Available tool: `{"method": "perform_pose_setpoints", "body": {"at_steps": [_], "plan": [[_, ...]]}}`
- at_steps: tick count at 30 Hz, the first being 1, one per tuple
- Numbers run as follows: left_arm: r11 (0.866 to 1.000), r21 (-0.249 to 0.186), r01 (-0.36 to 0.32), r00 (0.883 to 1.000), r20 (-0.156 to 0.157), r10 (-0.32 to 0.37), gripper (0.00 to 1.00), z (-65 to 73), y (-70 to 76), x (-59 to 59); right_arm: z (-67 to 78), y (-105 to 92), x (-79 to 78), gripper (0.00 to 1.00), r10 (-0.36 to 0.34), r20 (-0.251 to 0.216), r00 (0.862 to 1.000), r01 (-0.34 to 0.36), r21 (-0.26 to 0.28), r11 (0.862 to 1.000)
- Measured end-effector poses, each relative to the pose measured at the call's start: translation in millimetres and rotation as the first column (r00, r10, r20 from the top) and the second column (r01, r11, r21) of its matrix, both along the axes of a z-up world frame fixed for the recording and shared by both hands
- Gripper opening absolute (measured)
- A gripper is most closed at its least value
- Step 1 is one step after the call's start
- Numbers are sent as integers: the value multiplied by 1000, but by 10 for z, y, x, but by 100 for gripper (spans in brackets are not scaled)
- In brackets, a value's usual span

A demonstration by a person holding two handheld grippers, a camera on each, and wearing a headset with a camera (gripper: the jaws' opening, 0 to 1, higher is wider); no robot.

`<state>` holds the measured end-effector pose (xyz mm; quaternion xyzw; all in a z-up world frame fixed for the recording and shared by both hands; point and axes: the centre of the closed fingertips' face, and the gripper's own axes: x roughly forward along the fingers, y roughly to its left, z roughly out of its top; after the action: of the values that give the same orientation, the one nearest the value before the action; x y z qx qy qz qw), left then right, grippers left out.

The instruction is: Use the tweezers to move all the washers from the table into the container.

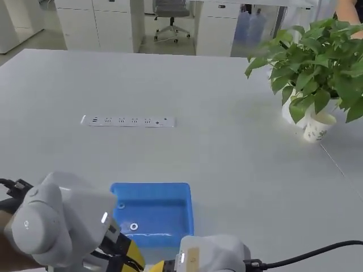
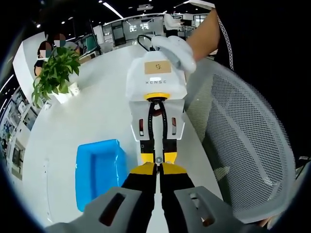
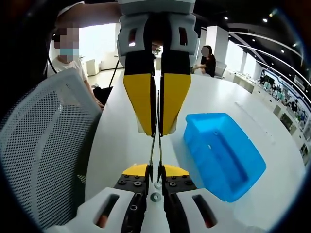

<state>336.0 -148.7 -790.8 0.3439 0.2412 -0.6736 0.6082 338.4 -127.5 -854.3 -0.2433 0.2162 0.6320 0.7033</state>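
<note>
The blue container (image 1: pixel 152 212) stands near the table's front edge with two small washers (image 1: pixel 133 226) on its floor. It also appears as a blue container (image 2: pixel 97 170) and a blue container (image 3: pixel 223 150) in the gripper views. Just in front of it the two grippers meet tip to tip. The left gripper (image 2: pixel 158 171) and the right gripper (image 3: pixel 155 171) are both shut on the thin metal tweezers (image 3: pixel 155 138), which run straight between their yellow jaws. A small metal ring (image 3: pixel 155 196) shows low between the right gripper's jaws; I cannot tell whether it is a washer.
A white power strip (image 1: pixel 129 120) lies mid-table. A potted plant (image 1: pixel 317 73) stands at the right. A white mesh chair (image 2: pixel 243 145) sits close behind the grippers at the table's near edge. People sit at the far end.
</note>
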Motion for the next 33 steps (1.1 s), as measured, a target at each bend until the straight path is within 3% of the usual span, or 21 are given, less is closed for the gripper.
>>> {"method": "perform_pose_setpoints", "body": {"at_steps": [15, 33], "plan": [[1000, 25, 4, 1000, 6, -4, 5, -86, -1, 34, -99, -6, 19, 12, -4, -24, 1000, 4, -11, 1000], [1000, 15, 1, 1000, -5, -1, 5, -84, -56, 32, -135, -15, 21, 12, -9, -38, 999, 8, -12, 1000]]}}
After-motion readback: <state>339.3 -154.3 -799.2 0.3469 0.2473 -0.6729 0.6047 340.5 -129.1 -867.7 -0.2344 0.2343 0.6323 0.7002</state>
